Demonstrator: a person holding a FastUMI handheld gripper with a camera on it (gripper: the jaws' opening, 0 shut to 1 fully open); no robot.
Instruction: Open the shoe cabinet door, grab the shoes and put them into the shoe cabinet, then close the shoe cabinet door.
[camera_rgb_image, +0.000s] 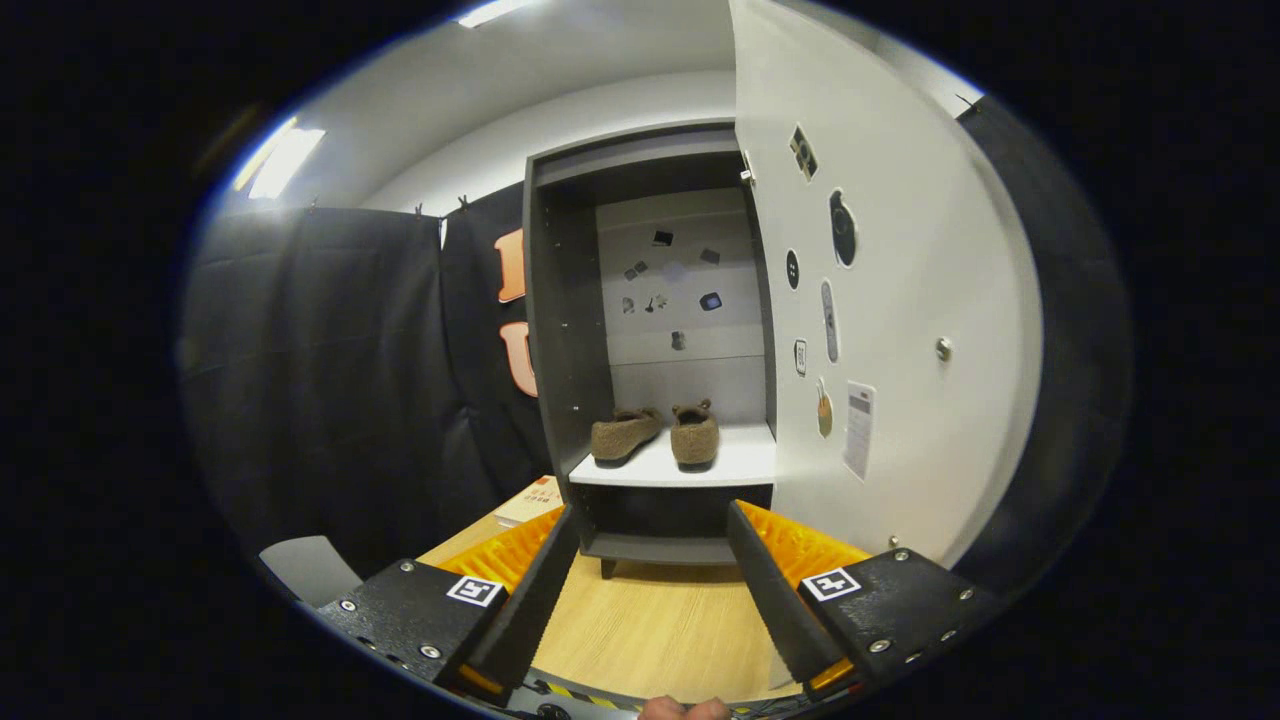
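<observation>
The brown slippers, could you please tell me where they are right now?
Both slippers sit side by side on the cabinet's white shelf, left of the open door, beyond the open gripper.

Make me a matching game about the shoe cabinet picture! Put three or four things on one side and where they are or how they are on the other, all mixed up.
Things:
1. pair of brown slippers
2. cabinet door
3. gripper
4. wooden table

Places or states:
A. swung open, standing to the right of the cabinet opening
B. fingers apart, holding nothing
C. side by side on the white shelf inside the shoe cabinet
D. under the cabinet's feet and below the fingers

Pairs: 1-C, 2-A, 3-B, 4-D
</observation>
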